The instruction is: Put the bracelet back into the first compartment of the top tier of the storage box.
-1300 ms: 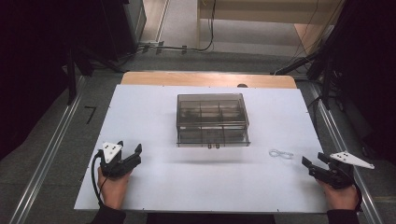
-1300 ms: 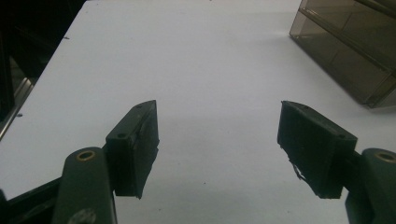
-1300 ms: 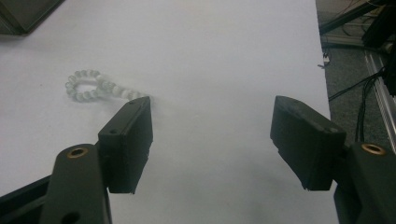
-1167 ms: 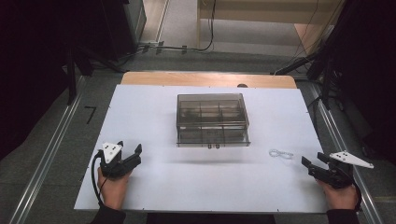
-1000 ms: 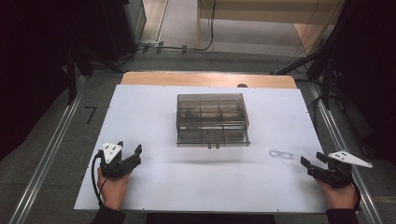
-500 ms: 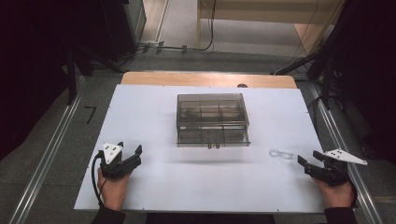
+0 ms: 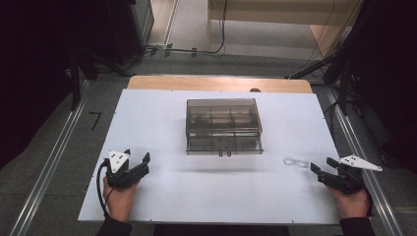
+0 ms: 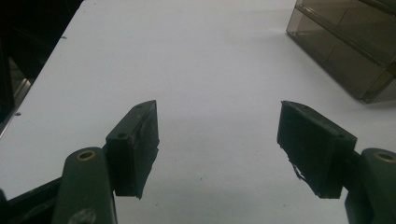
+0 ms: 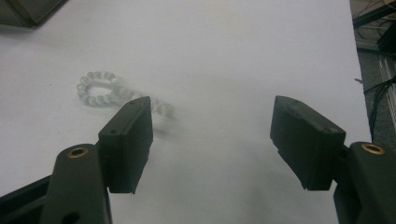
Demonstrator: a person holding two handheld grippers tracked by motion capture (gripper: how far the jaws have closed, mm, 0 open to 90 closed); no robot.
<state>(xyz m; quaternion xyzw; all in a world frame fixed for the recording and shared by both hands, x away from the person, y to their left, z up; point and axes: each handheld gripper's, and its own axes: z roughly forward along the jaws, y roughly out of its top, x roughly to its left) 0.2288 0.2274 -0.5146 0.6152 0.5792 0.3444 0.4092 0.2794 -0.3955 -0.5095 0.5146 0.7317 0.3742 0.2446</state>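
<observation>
- Right tongs (image 9: pixel 212 140) are spread wide and hold nothing, low over the surface (image 7: pixel 162 128) at its right edge; the bracelet (image 9: pixel 112 91) lies just ahead of them, and in the right gripper view the left jaw covers its near end.
- Left tongs (image 8: pixel 219 140) are likewise released and empty, near the front left corner, well apart from everything else.
- Bracelet: a string of small, round, milky, half-clear beads, lying flat and twisted into 2 loops, 1 open ring and a looser tail. In the high view it (image 7: pixel 294 161) sits between the box (image 7: pixel 222 125) and the right tongs, touching neither.
- Handling, as I judge it: very light and limp, so it will sag and swing once lifted. The beads look smooth and glassy, likely slippery against the flat black pads, and hard enough to roll out of a loose pinch.
- Best hold: across the crossing where the 2 loops meet, so that both strands sit between the pads; a pinch on 1 bead may slip.
- The flat lie on a smooth, matt white surface leaves little to get under, so the jaws should come down astride the strand.
- Box: smoky clear plastic, rigid, rectangular, with inner dividers and a small clasp at the front; it looks shut.
</observation>
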